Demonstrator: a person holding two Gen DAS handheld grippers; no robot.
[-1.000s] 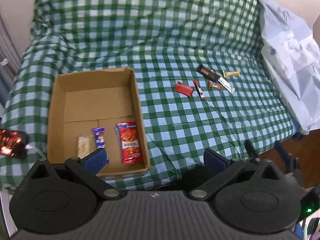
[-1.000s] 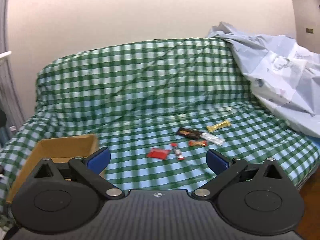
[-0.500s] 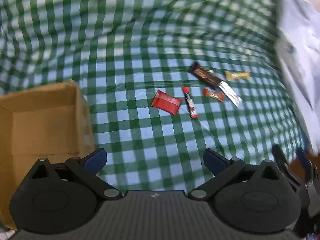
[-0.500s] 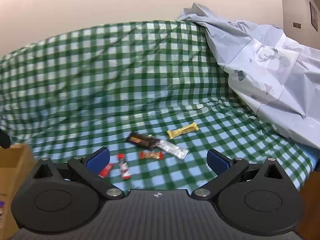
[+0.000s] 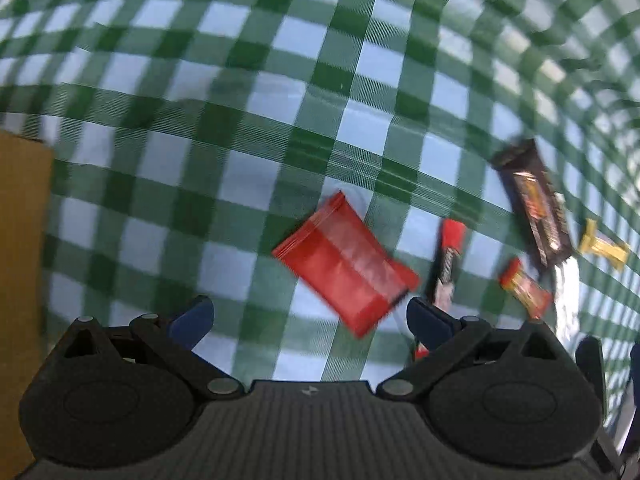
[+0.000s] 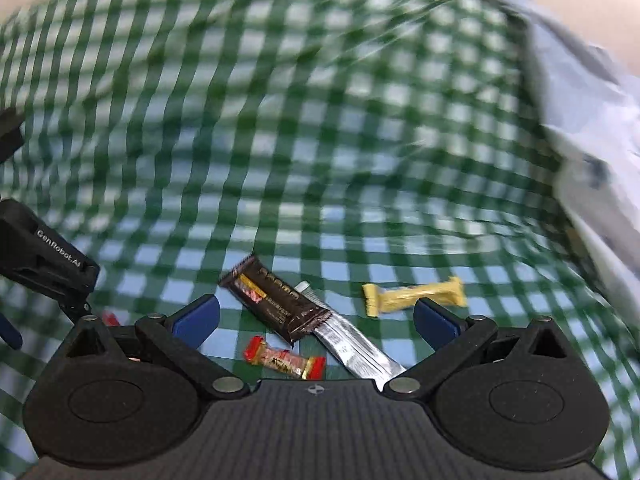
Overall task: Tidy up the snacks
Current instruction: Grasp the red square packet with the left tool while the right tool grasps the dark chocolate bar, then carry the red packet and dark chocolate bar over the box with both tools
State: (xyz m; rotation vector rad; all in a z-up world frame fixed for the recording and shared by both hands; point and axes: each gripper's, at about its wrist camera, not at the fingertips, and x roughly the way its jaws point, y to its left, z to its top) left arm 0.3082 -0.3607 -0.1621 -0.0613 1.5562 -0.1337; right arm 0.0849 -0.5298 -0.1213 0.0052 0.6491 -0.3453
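Both grippers hang with jaws spread wide and empty over snacks scattered on a green checked cloth (image 5: 256,92).

The left gripper (image 5: 308,314) sits just above a red packet (image 5: 344,270), a cardboard box (image 5: 20,240) at its left edge. The right gripper (image 6: 316,318) hovers over a dark chocolate bar (image 6: 276,304) lying across a silver bar (image 6: 356,348), a small red candy (image 6: 286,360) nearest, a yellow bar (image 6: 414,298) to the right.
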